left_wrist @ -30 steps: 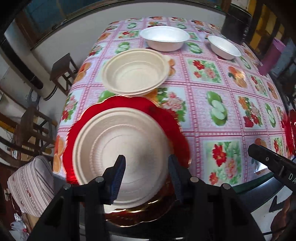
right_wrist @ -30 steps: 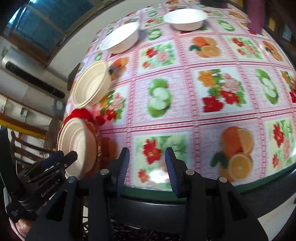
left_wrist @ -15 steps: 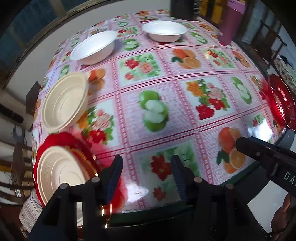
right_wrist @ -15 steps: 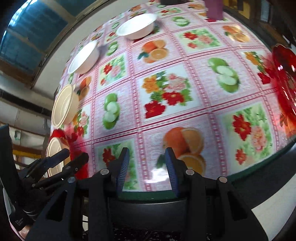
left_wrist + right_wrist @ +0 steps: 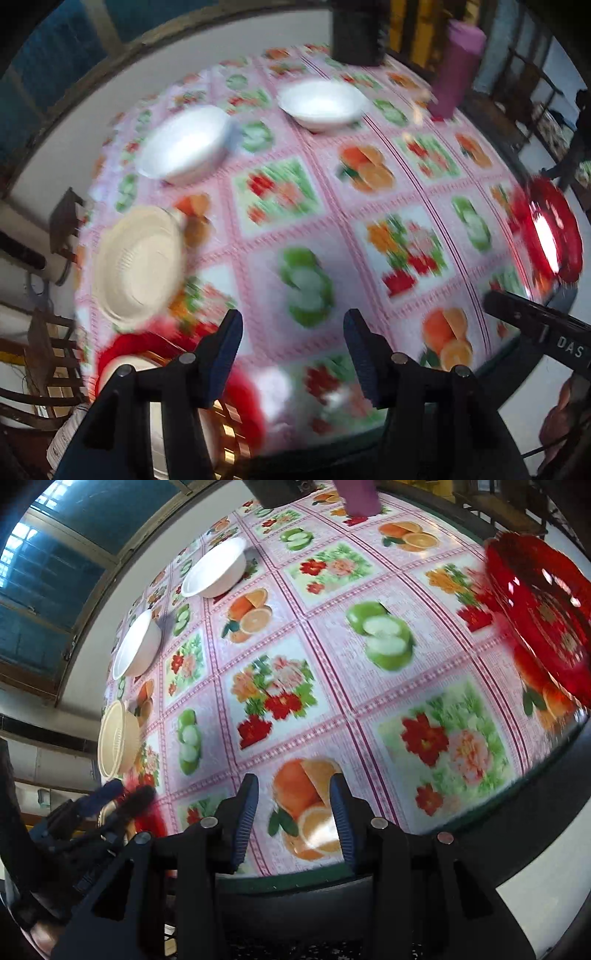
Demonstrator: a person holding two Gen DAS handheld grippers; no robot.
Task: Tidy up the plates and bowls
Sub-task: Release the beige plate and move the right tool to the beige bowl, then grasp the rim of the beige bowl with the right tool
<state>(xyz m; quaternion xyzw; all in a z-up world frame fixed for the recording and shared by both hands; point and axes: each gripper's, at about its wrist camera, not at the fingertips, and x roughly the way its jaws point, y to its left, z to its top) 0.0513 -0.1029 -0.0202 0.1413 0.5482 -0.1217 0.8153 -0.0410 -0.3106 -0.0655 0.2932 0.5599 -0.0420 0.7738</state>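
Both tools gaping, empty, level over table.

2 white bowls are seen upright at 11 o'clock, near each other. Cream bowl is set at 9 o'clock, w/ a ribbed inside. Red plate is placed at 2 o'clock near the edge; 2nd red plate, cream plate stacked on it, at 7 o'clock

text: "DAS" — white letters, cut off at frame edge | on: right gripper arm
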